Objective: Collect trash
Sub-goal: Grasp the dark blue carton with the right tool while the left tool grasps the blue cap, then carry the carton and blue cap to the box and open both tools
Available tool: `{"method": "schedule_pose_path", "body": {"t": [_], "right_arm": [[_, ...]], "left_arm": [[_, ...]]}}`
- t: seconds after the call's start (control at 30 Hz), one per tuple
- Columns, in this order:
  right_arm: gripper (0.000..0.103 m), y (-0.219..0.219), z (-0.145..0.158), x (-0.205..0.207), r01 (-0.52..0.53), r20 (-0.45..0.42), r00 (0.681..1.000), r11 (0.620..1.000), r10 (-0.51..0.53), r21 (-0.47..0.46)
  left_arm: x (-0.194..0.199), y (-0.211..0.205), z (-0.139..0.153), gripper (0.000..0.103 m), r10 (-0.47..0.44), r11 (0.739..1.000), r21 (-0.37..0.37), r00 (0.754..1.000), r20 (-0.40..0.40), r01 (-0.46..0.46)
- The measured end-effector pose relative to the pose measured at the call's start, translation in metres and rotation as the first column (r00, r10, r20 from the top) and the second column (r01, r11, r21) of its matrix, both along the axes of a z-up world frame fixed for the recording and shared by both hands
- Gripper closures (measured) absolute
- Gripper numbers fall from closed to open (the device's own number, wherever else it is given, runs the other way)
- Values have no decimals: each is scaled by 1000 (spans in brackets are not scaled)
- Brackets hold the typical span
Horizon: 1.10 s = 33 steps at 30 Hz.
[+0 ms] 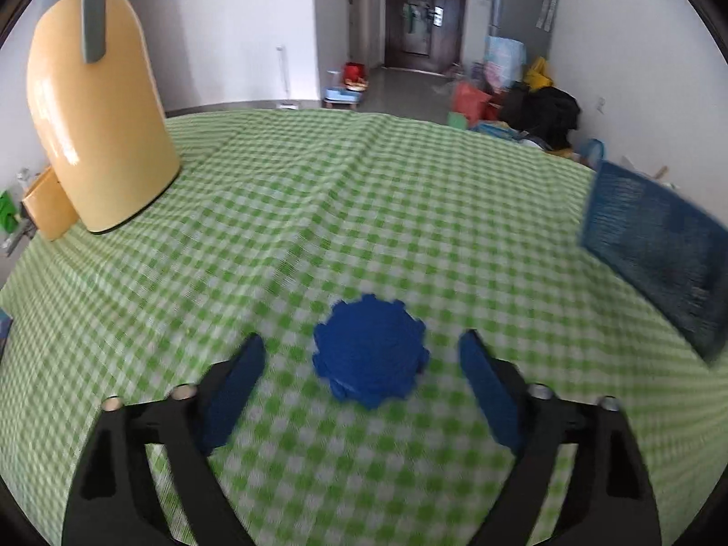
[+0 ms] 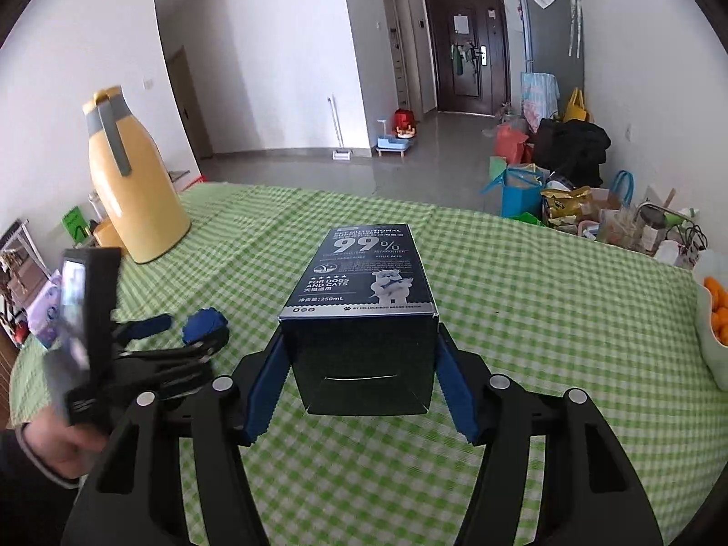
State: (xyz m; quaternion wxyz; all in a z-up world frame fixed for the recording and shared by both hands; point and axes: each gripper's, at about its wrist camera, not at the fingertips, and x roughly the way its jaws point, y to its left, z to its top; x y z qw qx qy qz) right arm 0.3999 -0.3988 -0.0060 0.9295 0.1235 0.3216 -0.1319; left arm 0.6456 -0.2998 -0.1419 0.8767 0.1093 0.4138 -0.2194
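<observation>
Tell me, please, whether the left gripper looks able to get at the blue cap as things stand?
Probably yes. The left gripper is open, and the blue cap lies on the checked cloth between its fingers, with nothing in between. The cap is low and flat, so the grip may be shallow.

Open left gripper (image 1: 361, 355) straddles blue cap (image 1: 371, 351) on tablecloth (image 1: 364, 209).
</observation>
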Motion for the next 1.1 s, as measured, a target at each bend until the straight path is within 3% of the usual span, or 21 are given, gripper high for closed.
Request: {"method": "schedule_pose_path", "body": {"t": [0.07,0.13,0.27,0.43,0.63,0.73,0.83,0.9,0.97,1.0,1.07,1.1], "right_arm": [[43,0,4,-7,-8,18,1000,1000,7,15],[43,1,9,-14,-13,30,999,1000,12,16],[43,4,19,-29,-32,33,999,999,31,32],[44,22,33,-41,-75,46,996,996,72,54],[44,96,49,-43,-230,51,972,971,228,56],[44,151,50,-35,-334,48,942,941,331,62],[44,221,47,-26,-461,38,888,885,459,74],[44,275,42,-21,-559,34,829,823,558,99],[44,328,34,-18,-647,26,760,752,649,124],[44,367,28,-18,-705,19,705,696,709,138],[44,413,19,-18,-773,7,621,610,784,172],[44,444,13,-19,-813,2,561,550,828,191]], "left_arm": [[5,11,1,53,20,1000,-13,999,-36,-20],[7,14,4,53,32,998,-46,998,-49,-34],[-9,20,19,53,17,999,-34,1000,-22,-18],[-58,63,72,53,-19,994,-106,999,37,23],[-137,185,150,53,13,978,-206,982,189,26],[-177,258,165,53,90,988,-147,958,272,-51],[-213,331,172,53,190,981,-102,930,316,-166],[-237,383,178,53,270,963,-113,909,318,-246],[-268,450,181,53,385,923,-142,869,311,-358],[-280,474,182,53,427,904,-153,851,305,-398],[-314,538,179,53,553,833,-178,785,279,-523],[-328,564,175,53,605,796,-177,750,268,-579]]}}
